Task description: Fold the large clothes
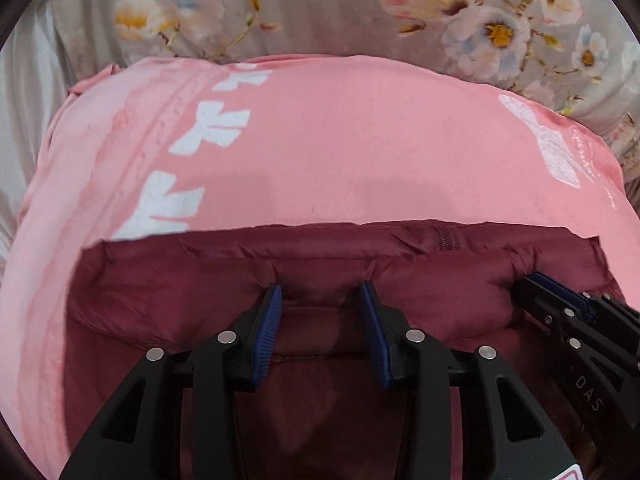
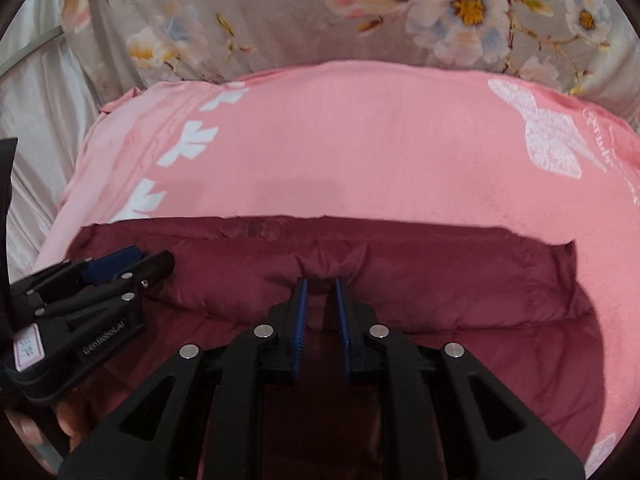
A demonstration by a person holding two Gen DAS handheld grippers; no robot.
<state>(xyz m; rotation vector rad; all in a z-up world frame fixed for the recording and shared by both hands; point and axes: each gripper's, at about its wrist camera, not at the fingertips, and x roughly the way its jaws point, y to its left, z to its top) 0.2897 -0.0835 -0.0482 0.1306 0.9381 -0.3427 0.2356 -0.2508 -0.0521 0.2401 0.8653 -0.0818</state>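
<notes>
A dark red padded jacket [image 1: 360, 264] lies on a pink blanket [image 1: 340, 152], its puffy quilted edge toward the far side. My left gripper [image 1: 320, 292] rests on that edge with the jaws apart and a roll of fabric between the pads, not pinched. My right gripper [image 2: 321, 286] is nearly closed, pinching a fold of the jacket's [image 2: 440, 280] edge further right. The right gripper also shows at the right of the left wrist view [image 1: 560, 304]; the left gripper shows at the left of the right wrist view [image 2: 120, 268].
The pink blanket [image 2: 360, 152] has white leaf and butterfly prints. Behind it lies a grey floral bedsheet [image 1: 340, 4]. White cloth [image 2: 36, 120] bunches at the far left. A thumb [image 2: 28, 428] shows at the lower left of the right wrist view.
</notes>
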